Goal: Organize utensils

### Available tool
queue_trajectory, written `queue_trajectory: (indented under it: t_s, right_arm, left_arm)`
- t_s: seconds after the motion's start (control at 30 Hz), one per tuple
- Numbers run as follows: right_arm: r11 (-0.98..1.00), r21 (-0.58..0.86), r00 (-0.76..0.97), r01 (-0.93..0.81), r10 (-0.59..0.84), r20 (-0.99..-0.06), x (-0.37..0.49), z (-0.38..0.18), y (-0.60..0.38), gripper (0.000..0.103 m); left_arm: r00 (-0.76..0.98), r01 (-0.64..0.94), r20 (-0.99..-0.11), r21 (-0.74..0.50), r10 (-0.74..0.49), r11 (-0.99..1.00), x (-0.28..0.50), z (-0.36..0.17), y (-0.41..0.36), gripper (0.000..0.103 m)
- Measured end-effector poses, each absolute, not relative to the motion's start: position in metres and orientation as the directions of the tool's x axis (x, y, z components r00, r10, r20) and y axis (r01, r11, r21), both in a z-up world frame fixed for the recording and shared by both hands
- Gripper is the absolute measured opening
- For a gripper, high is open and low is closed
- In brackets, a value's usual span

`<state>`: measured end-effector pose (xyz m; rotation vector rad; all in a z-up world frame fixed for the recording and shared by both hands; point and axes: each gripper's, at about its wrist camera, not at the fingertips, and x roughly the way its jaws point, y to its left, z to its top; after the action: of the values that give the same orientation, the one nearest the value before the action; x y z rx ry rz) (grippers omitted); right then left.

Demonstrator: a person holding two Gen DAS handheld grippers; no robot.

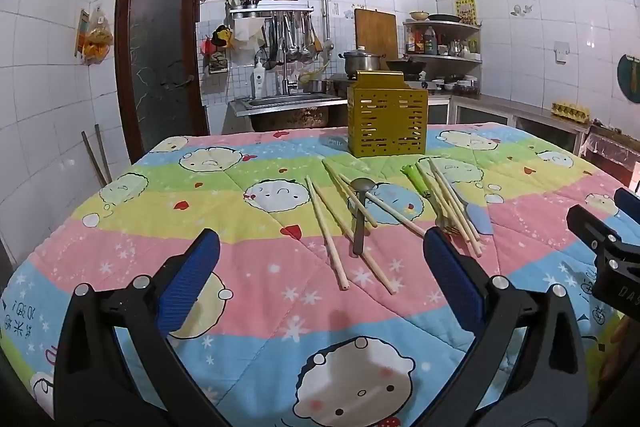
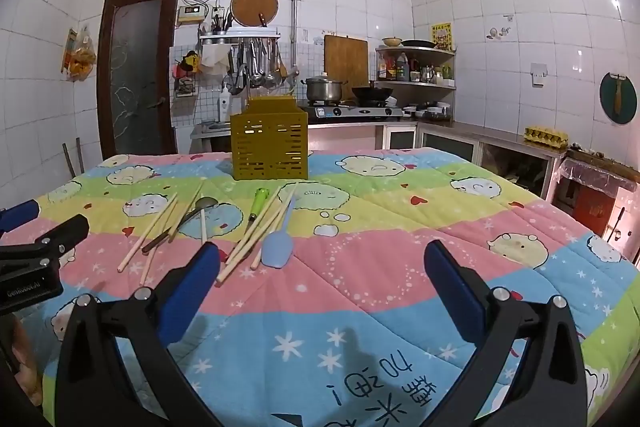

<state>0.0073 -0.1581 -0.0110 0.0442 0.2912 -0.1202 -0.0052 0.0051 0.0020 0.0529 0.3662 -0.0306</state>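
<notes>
The counter is covered by a quilt [image 1: 256, 267] striped in pink, blue, yellow and green, printed with cartoon faces. The slotted holder [image 1: 386, 123] is coloured mustard yellow; the spatula [image 2: 277, 251] pale blue; the chopsticks [image 1: 328, 233] light tan.

The left claw [image 1: 322, 247] is made of black plastic. Each of its two fingers ends in a flat blue pad [image 1: 191, 279] with tiny ridges across it, like a rubber mat. Shiny round silver screws [image 1: 140, 281] sit where the black arms join. The arms are wide and have long holes cut in them.

The right claw [image 2: 322, 259] looks just the same: black arms, blue ridged pads [image 2: 452, 291] and silver screws [image 2: 498, 293]. From the side, the right claw shows a black boxy body with white letters on it. The left claw has white letters on its black body too.
</notes>
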Motion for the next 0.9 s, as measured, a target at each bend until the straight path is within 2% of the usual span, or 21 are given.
queue_trajectory:
  t_s: [0.9]
  right_arm:
    - [0.991, 0.035, 0.953, 0.128, -0.113, -0.281, 0.0051, -0.0118, -0.1583, 0.100]
  left_arm:
    - [0.943, 0.045, -0.331, 0.066, -0.021, 0.997, -0.0089, 0.0009, -0.0002, 0.098]
